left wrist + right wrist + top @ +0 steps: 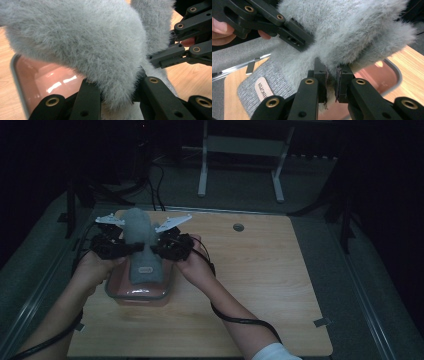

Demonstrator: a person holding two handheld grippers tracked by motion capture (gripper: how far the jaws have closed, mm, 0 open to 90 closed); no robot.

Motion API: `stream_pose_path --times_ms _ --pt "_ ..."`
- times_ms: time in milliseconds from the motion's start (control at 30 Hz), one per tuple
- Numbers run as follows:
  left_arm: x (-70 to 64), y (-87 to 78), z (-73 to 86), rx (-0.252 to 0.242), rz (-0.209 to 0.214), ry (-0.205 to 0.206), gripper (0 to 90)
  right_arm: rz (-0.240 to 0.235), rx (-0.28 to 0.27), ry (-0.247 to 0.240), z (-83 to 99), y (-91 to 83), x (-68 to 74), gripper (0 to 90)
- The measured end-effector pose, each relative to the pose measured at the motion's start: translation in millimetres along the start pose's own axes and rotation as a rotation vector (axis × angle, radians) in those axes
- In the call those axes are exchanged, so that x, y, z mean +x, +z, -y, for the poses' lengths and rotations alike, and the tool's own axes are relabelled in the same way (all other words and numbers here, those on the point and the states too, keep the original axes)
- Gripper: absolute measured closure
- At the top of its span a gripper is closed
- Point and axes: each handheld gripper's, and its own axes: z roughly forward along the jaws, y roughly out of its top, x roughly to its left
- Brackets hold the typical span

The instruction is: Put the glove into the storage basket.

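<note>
Fleece is what we have between the two tongs: a grey fuzzy garment (141,240), probably a sock or slipper-liner though the dim high view leaves that open, stands up over the pink tray (116,287) near the table's (260,285) left edge, towards the far left corner. Our left gripper (126,248) has its jaws closed on the fluffy cuff from the left side, and our right gripper (153,249) has its jaws pinched narrow on the same cuff from the right, so both are holding the garment and neither stands wide. In the right gripper view a thin fold of pile sits clamped between the pads, and the knitted lower part with its small label (264,88) hangs away below. The long axis runs from the far, raised cuff down towards us, with the labelled end resting in the tray. Both hands are level and equally near, one each side of the cuff. Our judgement is that any coming move turns on this axis: lowering the cuff along it would lay the whole garment inside the tray's rim.
</note>
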Motion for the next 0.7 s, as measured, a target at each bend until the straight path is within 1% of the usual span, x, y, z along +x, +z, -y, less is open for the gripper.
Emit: stream_pose_path --times_ms 33,67,100,233,333,367,400,433,567,633,700 --pt "2.8 0.9 2.1 0.001 0.004 -0.012 77.0 -0.003 0.003 -0.001 -0.6 3.0 0.7 82.2" --pt "2.8 0.9 2.1 0.001 0.004 -0.012 77.0 -0.005 0.006 0.004 -0.3 6.1 1.0 82.2" --pt "9.7 6.8 7.3 0.010 0.007 -0.019 77.0 -0.006 0.014 0.007 1.3 11.6 0.9 82.2" --pt "22.2 21.9 15.3 0.020 0.020 -0.044 76.9 0.007 0.043 0.019 7.1 27.5 -2.7 82.2" --pt "29.3 33.9 21.1 0.028 0.026 -0.072 76.9 0.012 0.071 0.030 12.2 39.0 -6.9 82.2" --pt "31.1 37.7 23.0 0.032 0.026 -0.079 76.9 0.013 0.081 0.026 14.1 42.4 -8.4 82.2" --pt "33.1 41.4 24.7 0.040 0.022 -0.073 76.9 0.016 0.088 0.031 16.0 46.0 -9.6 82.2" --pt "34.9 45.5 26.4 0.046 0.018 -0.080 76.8 0.017 0.098 0.036 17.8 49.8 -11.1 82.2" --pt "41.1 62.1 34.6 0.085 -0.002 -0.094 76.8 0.023 0.139 0.065 26.6 67.7 -15.5 82.2" --pt "43.7 69.7 40.5 0.098 -0.002 -0.103 76.7 0.025 0.161 0.073 31.9 76.4 -17.6 82.2" --pt "46.1 76.4 46.4 0.111 -0.002 -0.115 76.6 0.017 0.188 0.093 36.6 83.6 -19.0 82.2"
